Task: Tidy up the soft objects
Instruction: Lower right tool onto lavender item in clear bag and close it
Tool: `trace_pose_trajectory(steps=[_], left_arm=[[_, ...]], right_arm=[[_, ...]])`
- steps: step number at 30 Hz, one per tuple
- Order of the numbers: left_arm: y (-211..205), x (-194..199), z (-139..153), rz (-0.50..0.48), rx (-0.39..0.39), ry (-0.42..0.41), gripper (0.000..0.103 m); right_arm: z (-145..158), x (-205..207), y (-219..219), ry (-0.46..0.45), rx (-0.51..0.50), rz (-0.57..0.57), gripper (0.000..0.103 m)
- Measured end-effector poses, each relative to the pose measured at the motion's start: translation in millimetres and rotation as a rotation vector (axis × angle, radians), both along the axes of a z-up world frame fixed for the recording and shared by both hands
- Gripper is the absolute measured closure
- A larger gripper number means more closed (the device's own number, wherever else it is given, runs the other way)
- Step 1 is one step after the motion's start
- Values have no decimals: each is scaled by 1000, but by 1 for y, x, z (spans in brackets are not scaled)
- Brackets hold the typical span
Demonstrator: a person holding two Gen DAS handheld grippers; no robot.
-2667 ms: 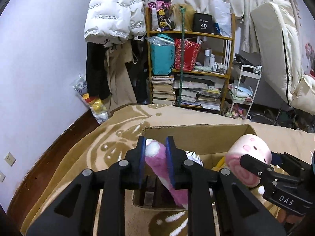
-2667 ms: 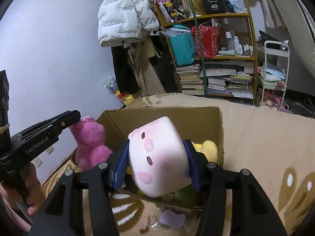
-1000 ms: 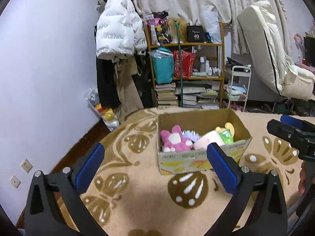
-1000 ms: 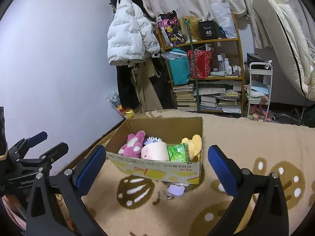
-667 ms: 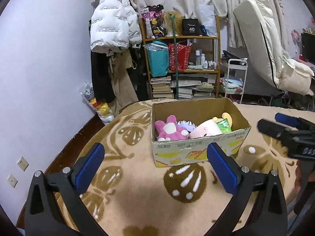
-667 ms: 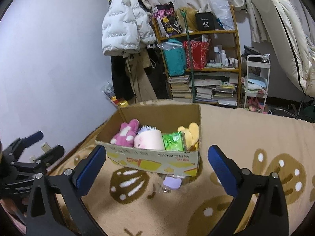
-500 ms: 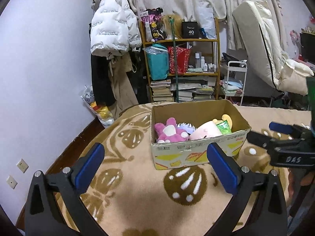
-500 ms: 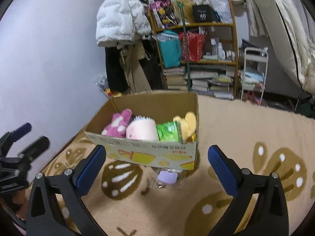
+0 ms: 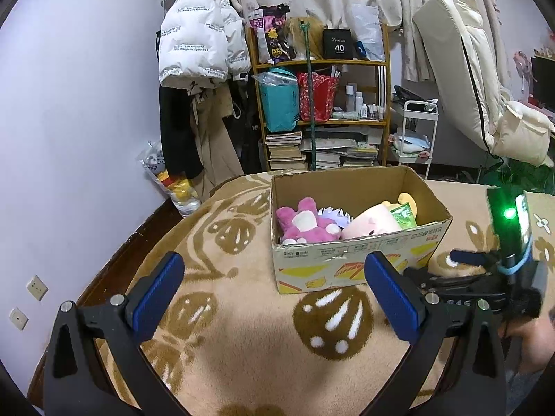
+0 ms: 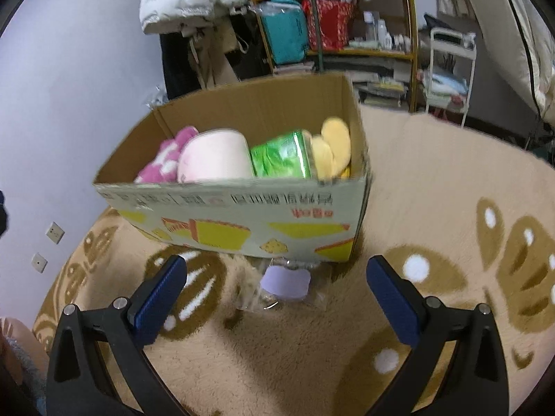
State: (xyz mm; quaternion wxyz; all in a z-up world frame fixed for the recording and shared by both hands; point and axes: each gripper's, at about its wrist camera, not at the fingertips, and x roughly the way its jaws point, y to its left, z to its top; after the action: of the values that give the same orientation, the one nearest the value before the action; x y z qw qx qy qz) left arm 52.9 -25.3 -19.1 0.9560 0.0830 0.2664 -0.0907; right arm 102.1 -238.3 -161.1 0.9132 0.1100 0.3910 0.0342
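A cardboard box (image 9: pixel 350 263) (image 10: pixel 242 215) stands on the beige patterned blanket. Inside lie a pink plush bear (image 9: pixel 301 223) (image 10: pixel 163 163), a pale pink cylinder plush (image 9: pixel 369 223) (image 10: pixel 215 159), a green packet (image 9: pixel 404 215) (image 10: pixel 281 157) and a yellow plush (image 9: pixel 404 201) (image 10: pixel 333 149). My left gripper (image 9: pixel 274 298) is open and empty, in front of the box. My right gripper (image 10: pixel 274 298) is open and empty, low near the box's front; it also shows in the left wrist view (image 9: pixel 485 277). A clear bag with a lilac item (image 10: pixel 284 284) lies at the box's foot.
A wooden shelf (image 9: pixel 319 111) with books and bags stands behind the box. A white puffer jacket (image 9: pixel 197 45) hangs at the left. A white trolley (image 9: pixel 416 138) and a cream mattress (image 9: pixel 475 79) stand at the right. The blanket's edge (image 9: pixel 166 215) drops off at the left.
Both grippers let go of the pink bear and the pale pink plush, which now lie in the box, and drew back. The right gripper has since dropped lower and closer to the box.
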Motion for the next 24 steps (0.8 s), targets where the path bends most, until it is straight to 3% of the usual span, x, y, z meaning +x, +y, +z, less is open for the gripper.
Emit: trace_pose_trajectory(steps=[7,11,18,24], left_arm=[[3,1,0,9,-9,-6,1],[3,1,-1,8,-7,-2,1],[2,1,-2,8,-2,3,1],[4,3,-3,14,-12,14,1]], right_arm=[[-34,18,9,77,3,16,0],[-51,23,15,118,-49,6,0],[-62,25,24,117,-126,-30,0],[-62,23,21,121,-157,-56,17]])
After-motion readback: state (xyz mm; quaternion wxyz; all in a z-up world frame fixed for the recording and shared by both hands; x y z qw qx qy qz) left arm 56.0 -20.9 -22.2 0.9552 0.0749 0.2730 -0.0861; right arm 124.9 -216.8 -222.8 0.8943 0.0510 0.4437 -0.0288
